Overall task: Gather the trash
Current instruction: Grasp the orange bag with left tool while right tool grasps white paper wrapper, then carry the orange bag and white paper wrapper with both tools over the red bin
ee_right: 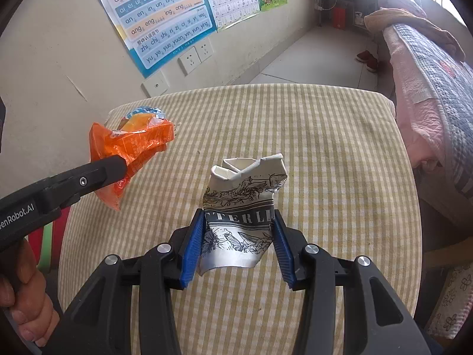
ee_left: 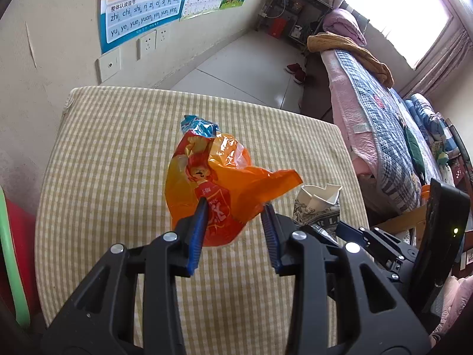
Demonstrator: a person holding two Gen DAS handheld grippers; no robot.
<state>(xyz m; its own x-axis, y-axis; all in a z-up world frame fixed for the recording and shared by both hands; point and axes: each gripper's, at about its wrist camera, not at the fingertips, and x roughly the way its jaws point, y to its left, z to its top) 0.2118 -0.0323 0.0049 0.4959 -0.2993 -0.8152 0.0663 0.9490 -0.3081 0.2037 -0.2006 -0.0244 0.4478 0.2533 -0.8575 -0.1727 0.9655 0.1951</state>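
Note:
My left gripper (ee_left: 235,207) is shut on an orange snack wrapper (ee_left: 218,177) and holds it above the checked table (ee_left: 118,153). The wrapper also shows in the right wrist view (ee_right: 133,145), pinched by the left gripper (ee_right: 124,162). A blue wrapper (ee_left: 198,124) lies on the table behind it. My right gripper (ee_right: 239,216) is shut on a crushed white paper cup (ee_right: 242,207) with black print, held above the table (ee_right: 340,177). The cup also shows in the left wrist view (ee_left: 319,204).
The table stands against a wall with pinyin posters (ee_left: 142,3) and sockets (ee_left: 146,46). A bed (ee_left: 384,124) with quilts is to the right. A red and green chair (ee_left: 14,242) sits at the left table edge. Red shoes (ee_left: 297,72) lie on the floor.

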